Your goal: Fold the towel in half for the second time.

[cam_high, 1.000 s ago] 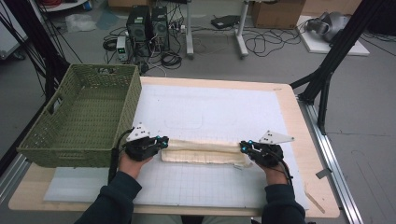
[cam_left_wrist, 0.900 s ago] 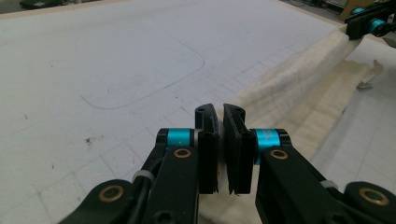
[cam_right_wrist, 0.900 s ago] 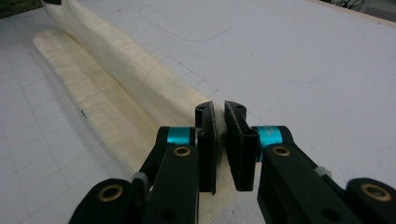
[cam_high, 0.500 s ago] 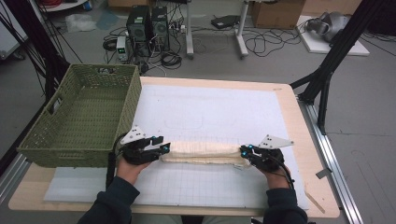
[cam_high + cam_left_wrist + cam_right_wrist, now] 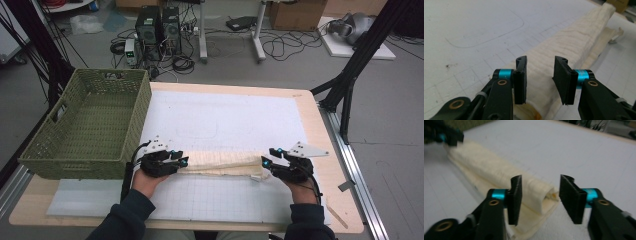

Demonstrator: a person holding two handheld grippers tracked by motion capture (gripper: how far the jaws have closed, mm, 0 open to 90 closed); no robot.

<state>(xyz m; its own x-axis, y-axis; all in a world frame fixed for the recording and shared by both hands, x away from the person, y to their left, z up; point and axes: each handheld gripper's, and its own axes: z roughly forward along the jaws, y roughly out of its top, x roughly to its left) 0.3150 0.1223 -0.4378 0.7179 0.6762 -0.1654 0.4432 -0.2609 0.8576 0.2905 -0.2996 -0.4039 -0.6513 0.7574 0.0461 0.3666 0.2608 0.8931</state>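
A cream towel (image 5: 220, 164), rolled into a long bundle, lies on the white mat (image 5: 225, 115) near the table's front. My left gripper (image 5: 182, 161) is at its left end and my right gripper (image 5: 267, 157) at its right end. In the left gripper view the left gripper (image 5: 540, 61) is open; its jaws have just been closing a little, and the towel (image 5: 564, 47) runs between them without being pressed. In the right gripper view the right gripper (image 5: 540, 178) is open; its jaws have just been opening, with the towel's end (image 5: 499, 180) between them, nearer the left jaw.
A green woven basket (image 5: 75, 160) stands at the table's left, close beside my left hand. The wooden table edge (image 5: 325, 145) runs just right of my right gripper. Black stand legs (image 5: 350, 75) and cables are on the floor beyond.
Both grippers were closed on the towel's ends a second ago; both now stand open around them. The hands have hardly moved and the towel rests on the mat.
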